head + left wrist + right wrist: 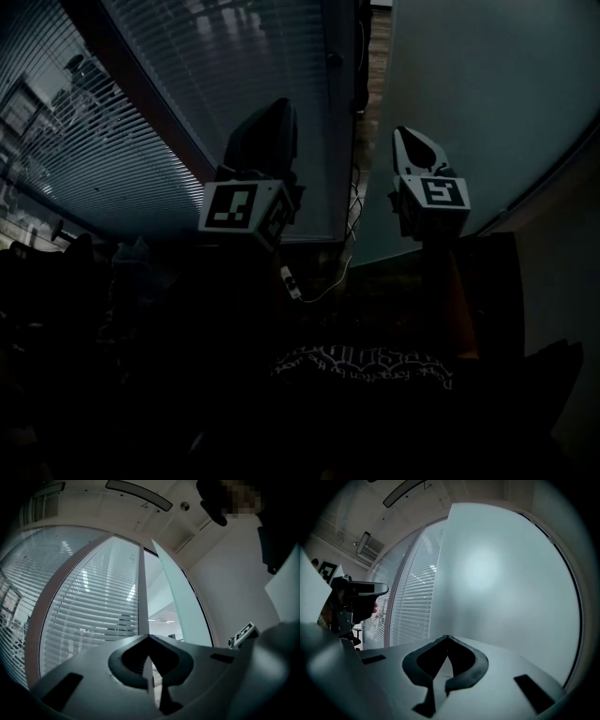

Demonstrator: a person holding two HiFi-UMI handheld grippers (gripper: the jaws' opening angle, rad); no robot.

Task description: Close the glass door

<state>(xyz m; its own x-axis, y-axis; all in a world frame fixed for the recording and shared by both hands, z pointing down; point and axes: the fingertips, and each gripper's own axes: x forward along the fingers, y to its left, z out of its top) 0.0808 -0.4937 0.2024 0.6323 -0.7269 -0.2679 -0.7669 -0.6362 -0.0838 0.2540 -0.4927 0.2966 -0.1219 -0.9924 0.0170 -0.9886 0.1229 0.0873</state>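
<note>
The frosted glass door [478,94] stands ajar at the right, its edge next to a narrow dark gap [367,84]. It fills most of the right gripper view [501,573] and shows as a slanted pale panel [180,606] in the left gripper view. My right gripper [413,133] points level at the door's face, jaws shut with nothing between them [448,637]; whether it touches the glass I cannot tell. My left gripper [279,111] is held up left of the gap, in front of the glass wall with blinds. Its jaws [149,637] are shut and empty too.
A glass wall with slatted blinds [178,103] and a brown post [143,597] runs along the left. A white cable with a plug [292,284] lies on the floor below the gap. The lower part of the head view is very dark.
</note>
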